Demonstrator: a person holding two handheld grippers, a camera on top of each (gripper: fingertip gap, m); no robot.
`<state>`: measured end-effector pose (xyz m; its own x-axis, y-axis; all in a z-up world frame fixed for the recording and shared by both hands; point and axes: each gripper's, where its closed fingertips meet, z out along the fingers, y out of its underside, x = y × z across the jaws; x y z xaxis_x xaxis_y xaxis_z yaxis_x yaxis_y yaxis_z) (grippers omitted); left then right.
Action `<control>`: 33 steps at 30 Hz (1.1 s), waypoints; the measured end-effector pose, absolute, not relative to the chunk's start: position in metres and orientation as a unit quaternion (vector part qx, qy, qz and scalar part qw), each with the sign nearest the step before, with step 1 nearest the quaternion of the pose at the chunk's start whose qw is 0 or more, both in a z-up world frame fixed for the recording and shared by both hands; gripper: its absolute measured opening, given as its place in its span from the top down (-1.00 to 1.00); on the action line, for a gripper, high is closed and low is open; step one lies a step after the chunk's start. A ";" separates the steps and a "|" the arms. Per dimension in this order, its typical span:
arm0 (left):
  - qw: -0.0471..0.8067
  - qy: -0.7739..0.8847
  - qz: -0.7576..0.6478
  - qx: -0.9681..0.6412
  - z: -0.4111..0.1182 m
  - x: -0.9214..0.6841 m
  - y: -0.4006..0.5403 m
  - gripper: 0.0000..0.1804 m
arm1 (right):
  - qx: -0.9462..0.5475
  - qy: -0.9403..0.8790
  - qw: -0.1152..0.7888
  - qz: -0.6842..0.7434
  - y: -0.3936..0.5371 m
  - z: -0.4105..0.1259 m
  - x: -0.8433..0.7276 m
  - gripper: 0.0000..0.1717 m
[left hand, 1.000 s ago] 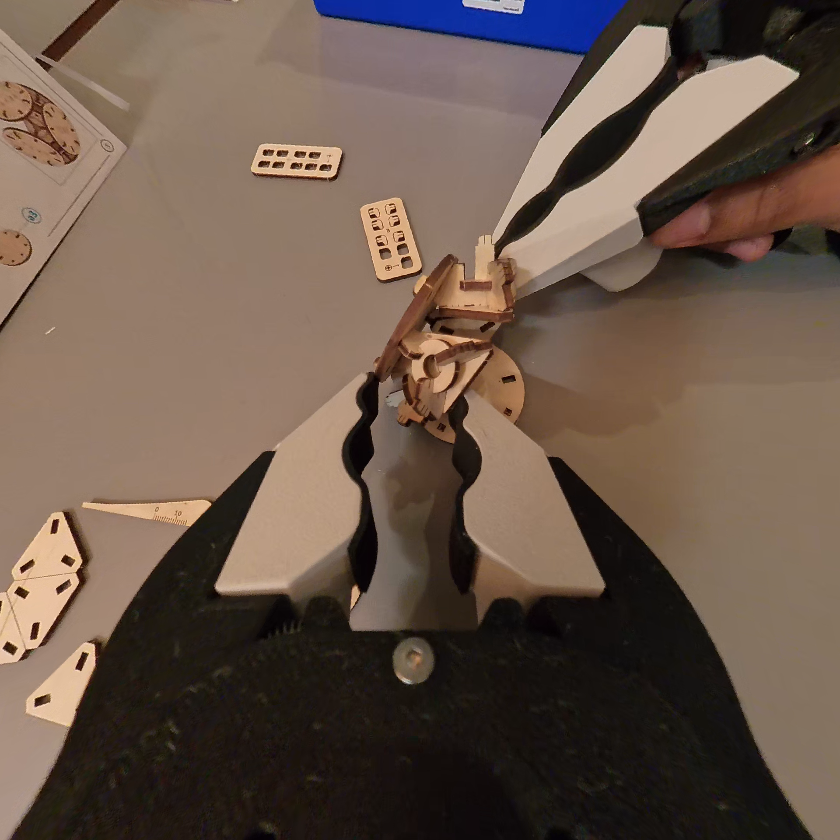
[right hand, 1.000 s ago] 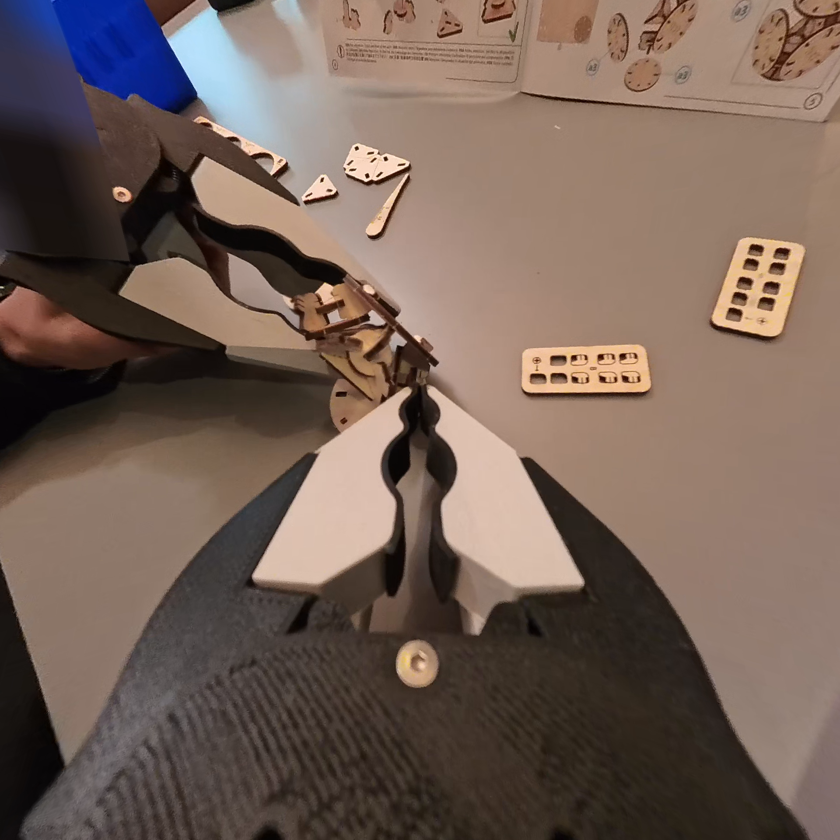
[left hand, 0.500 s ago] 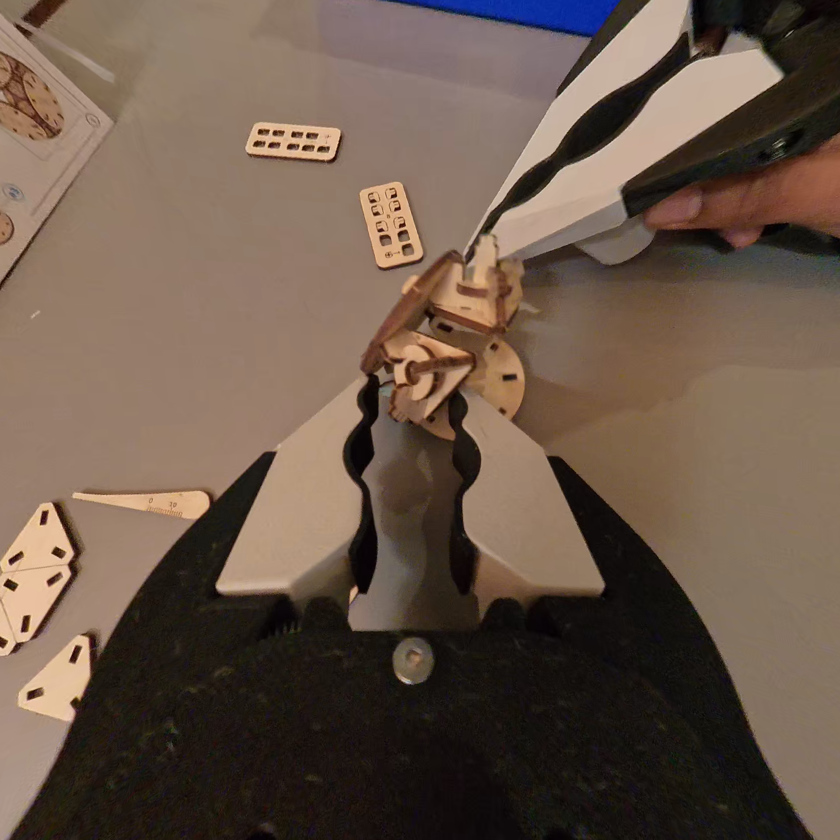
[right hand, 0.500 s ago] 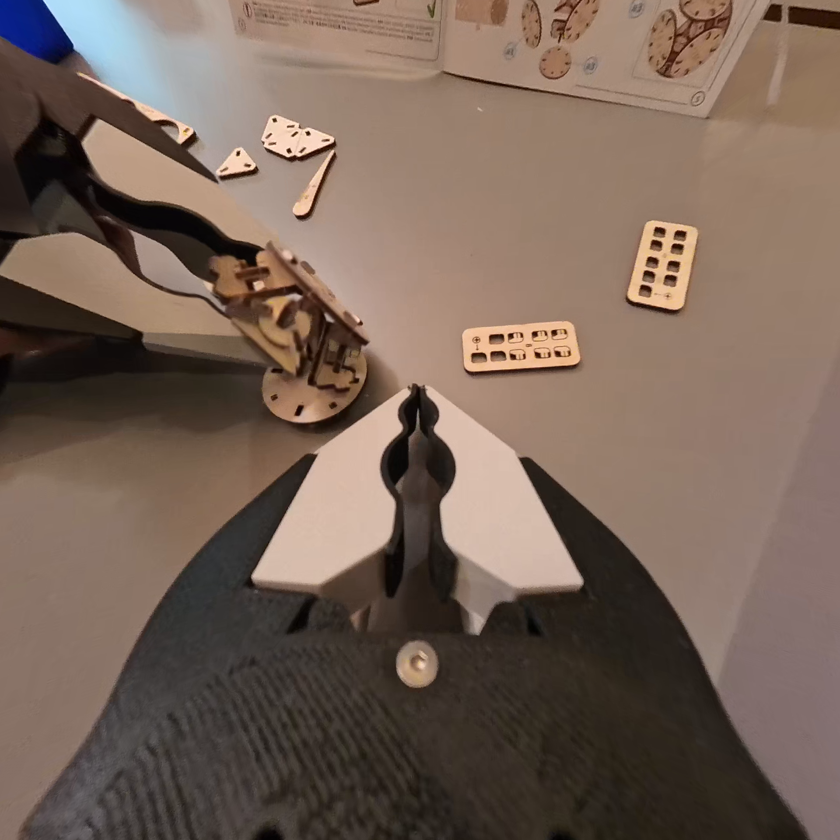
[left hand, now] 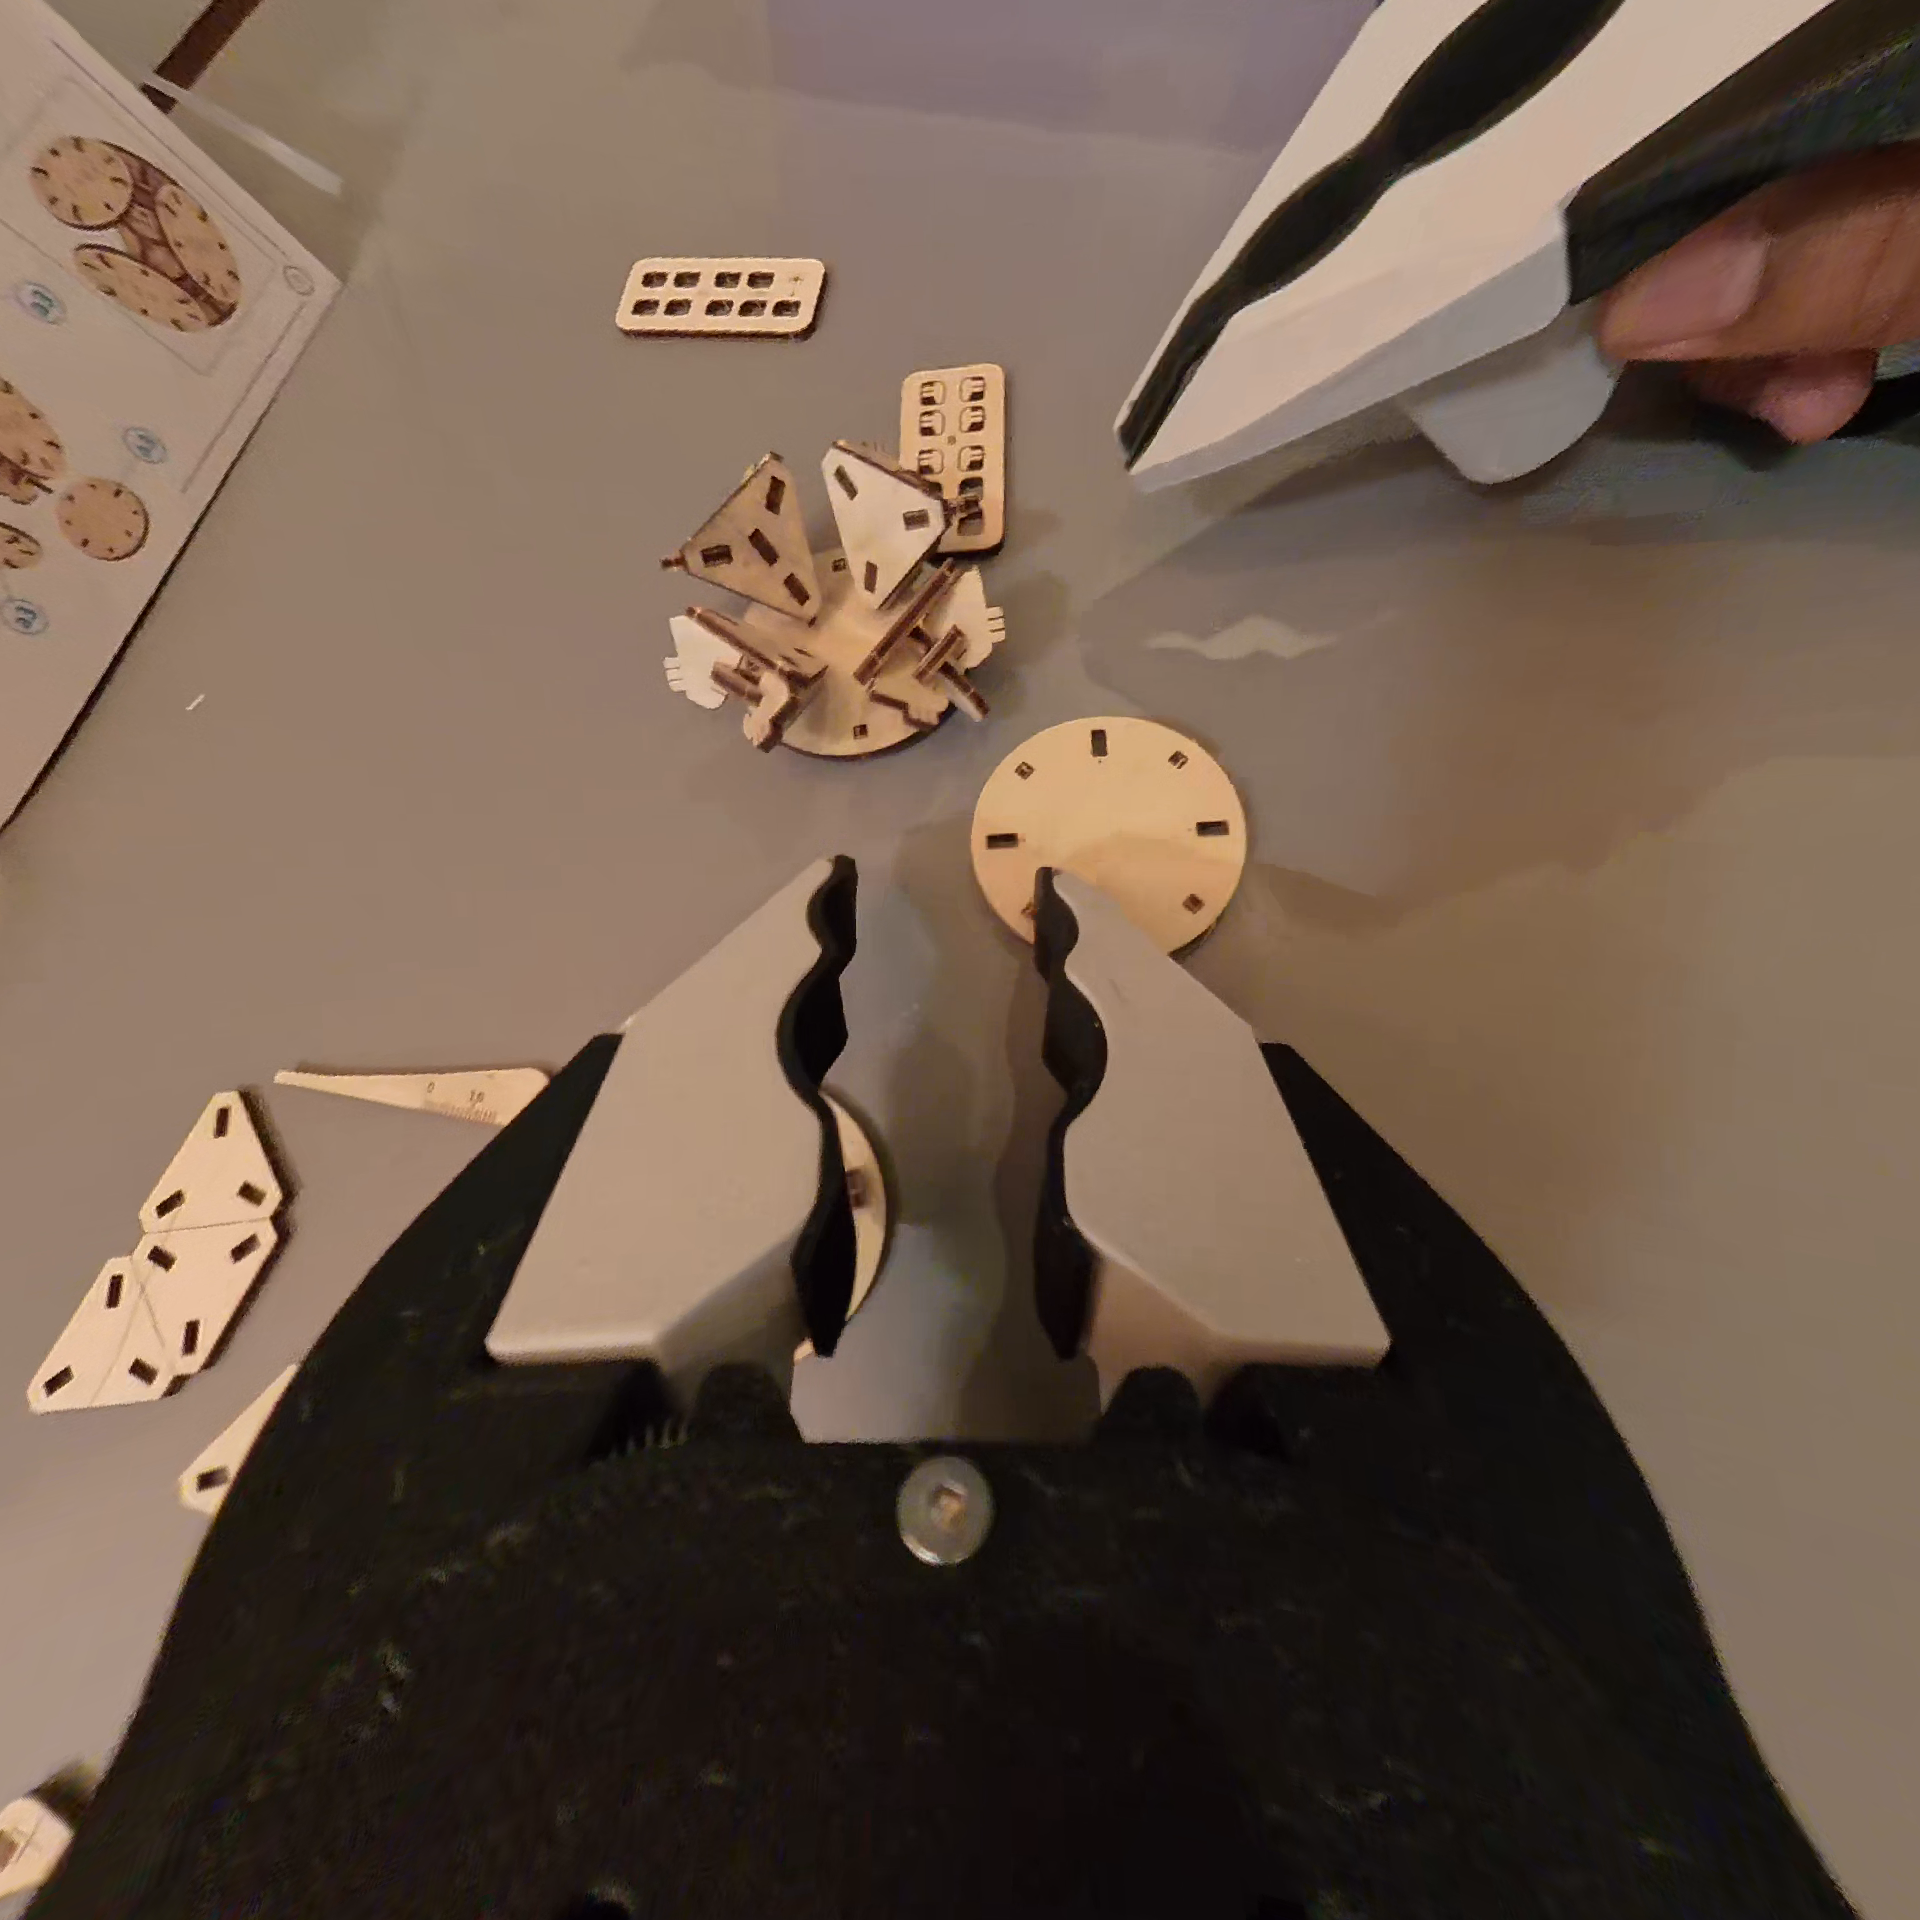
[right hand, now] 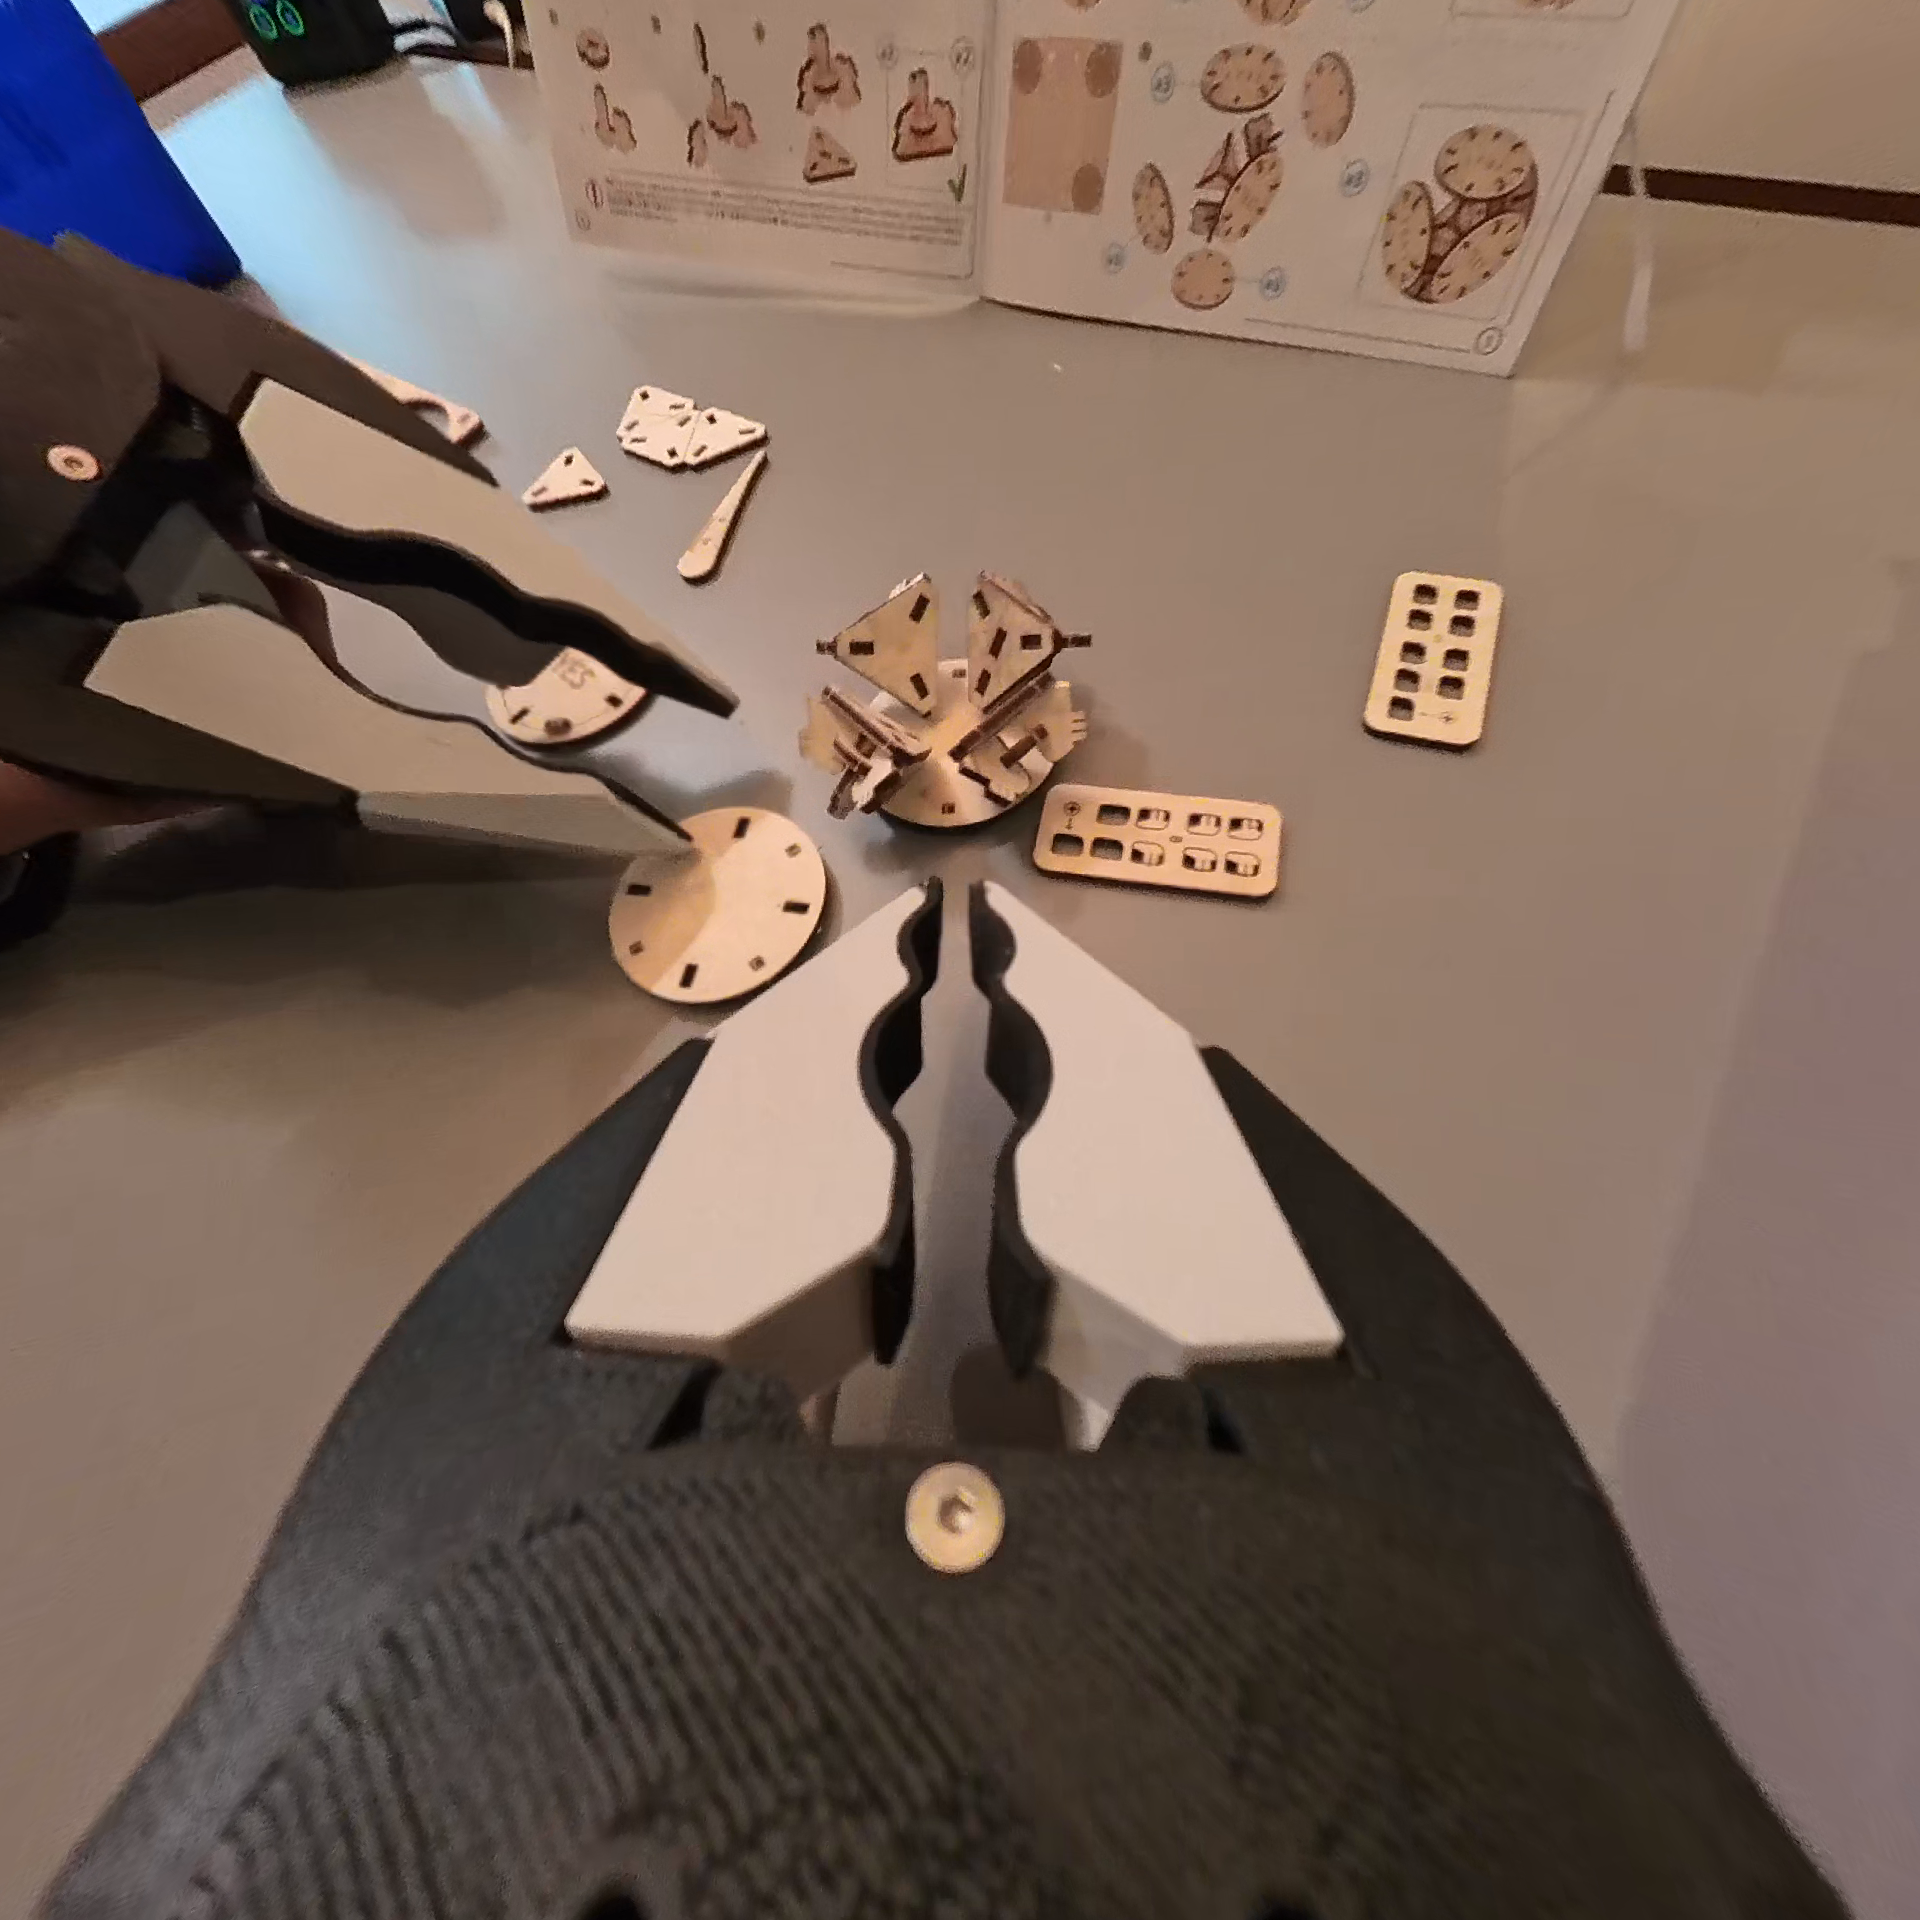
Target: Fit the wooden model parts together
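A small wooden assembly with upright triangular plates on a round base stands free on the grey table. It also shows in the right wrist view. My left gripper is open and holds nothing. Its right fingertip rests on a flat slotted wooden disc. The right wrist view shows that gripper with its lower tip on the disc. A second disc lies behind its fingers. My right gripper hangs just short of the assembly, pads a narrow slit apart with nothing between them.
Two punched-out rectangular wooden frames lie right of the assembly. Triangular plates and a pointed wooden stick lie at the left. An instruction sheet stands at the back, a blue box at the far left. The pointed wooden stick lies some 10 cm from my left tips, 20 cm from my right tips. It turns up in the right wrist view as well.
My left gripper let go of the assembly, opened wider and drew back; the assembly now stands on the table. My right gripper pulled away from it and its pads parted slightly.
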<state>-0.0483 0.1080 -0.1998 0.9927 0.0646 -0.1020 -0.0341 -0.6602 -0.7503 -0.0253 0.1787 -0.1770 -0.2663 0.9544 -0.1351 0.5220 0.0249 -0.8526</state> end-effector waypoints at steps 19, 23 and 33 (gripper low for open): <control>0.513 -0.086 0.063 -0.852 -0.153 -0.078 0.091 0.62 | -0.445 -0.649 0.319 0.529 0.164 -0.126 -0.030 0.47; 0.516 -0.090 0.061 -0.850 -0.153 -0.080 0.090 0.62 | -0.376 -0.652 0.346 0.560 0.153 -0.078 -0.041 0.48; 0.513 -0.119 0.080 -0.846 -0.155 -0.101 0.078 0.55 | -0.425 -0.736 0.343 0.401 0.187 -0.131 -0.115 0.13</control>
<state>-0.1014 0.0782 -0.1550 0.9592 0.2825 -0.0128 0.1193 -0.4455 -0.8873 -0.1153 0.1872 -0.1306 -0.4040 0.9001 0.1628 0.3504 0.3167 -0.8814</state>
